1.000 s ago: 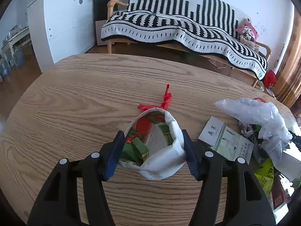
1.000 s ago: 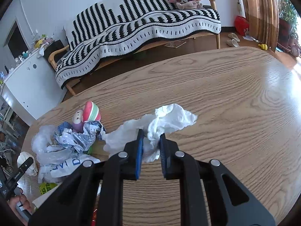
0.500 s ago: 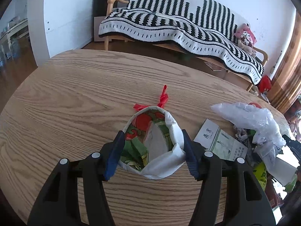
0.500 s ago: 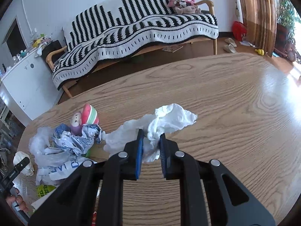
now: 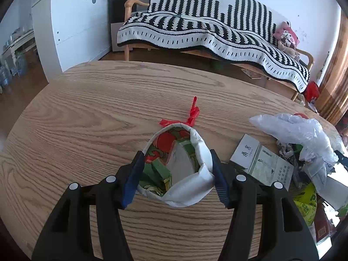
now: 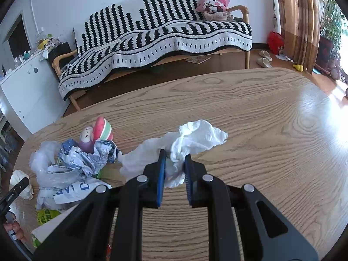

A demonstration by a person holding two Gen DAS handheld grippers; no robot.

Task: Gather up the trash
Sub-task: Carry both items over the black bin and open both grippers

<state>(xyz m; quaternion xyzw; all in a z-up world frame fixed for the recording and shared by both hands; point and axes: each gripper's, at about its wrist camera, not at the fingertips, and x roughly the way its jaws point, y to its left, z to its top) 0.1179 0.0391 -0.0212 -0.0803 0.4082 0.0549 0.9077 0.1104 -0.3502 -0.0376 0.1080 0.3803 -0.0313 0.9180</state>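
Tissue pinched in right gripper goes next into the cup clamped by left gripper.

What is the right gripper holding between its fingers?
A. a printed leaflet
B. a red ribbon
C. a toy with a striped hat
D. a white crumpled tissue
D: in the right wrist view, the right gripper has its blue pads pressed on the white crumpled tissue above the table.
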